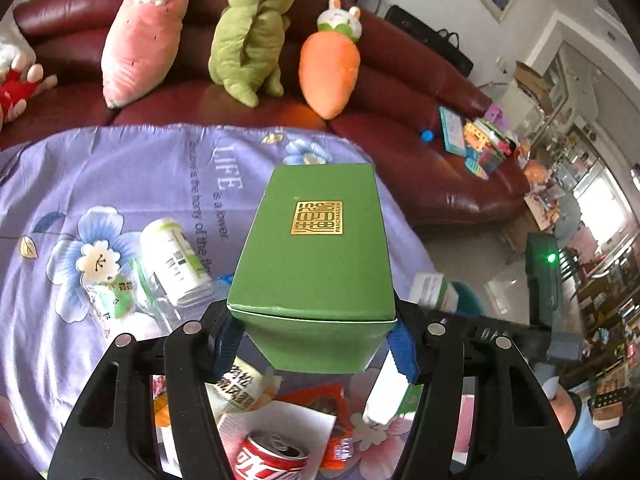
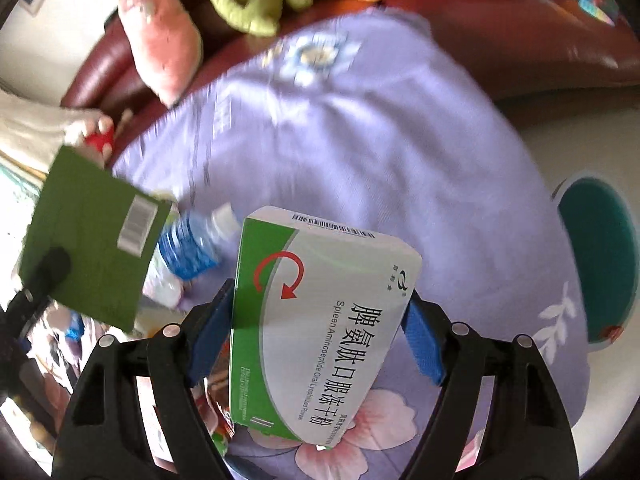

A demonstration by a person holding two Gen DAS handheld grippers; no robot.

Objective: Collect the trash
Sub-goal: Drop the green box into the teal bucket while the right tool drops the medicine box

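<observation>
From the left wrist, the left gripper (image 1: 314, 344) has its blue pads clamped against the two sides of a green box (image 1: 316, 248) with a gold label on top, and the box is lifted clear of the purple flowered cloth (image 1: 120, 176). Under and around it the cloth carries a scatter of litter: a red soda can (image 1: 272, 460) right at the bottom edge, an orange wrapper (image 1: 338, 446) just beside the can, and a white-and-green bottle (image 1: 172, 258) lying on its side to the left. Behind the cloth a dark red sofa (image 1: 424, 128) holds a pink plush (image 1: 144, 32), a green plush (image 1: 250, 36) and a carrot plush (image 1: 332, 68) in a row.

From the right wrist, the right gripper (image 2: 316, 336) grips a white-and-green medicine box (image 2: 320, 320) by its edges, tilted, raised above the same cloth (image 2: 380, 140). To the left, the green box (image 2: 92, 248) shows its barcoded underside, with the other gripper's black finger on it. A blue-labelled water bottle (image 2: 192, 248) lies on the cloth between the two boxes. A teal round bin (image 2: 596, 256) sits beyond the cloth's right edge; the picture is motion-blurred.
</observation>
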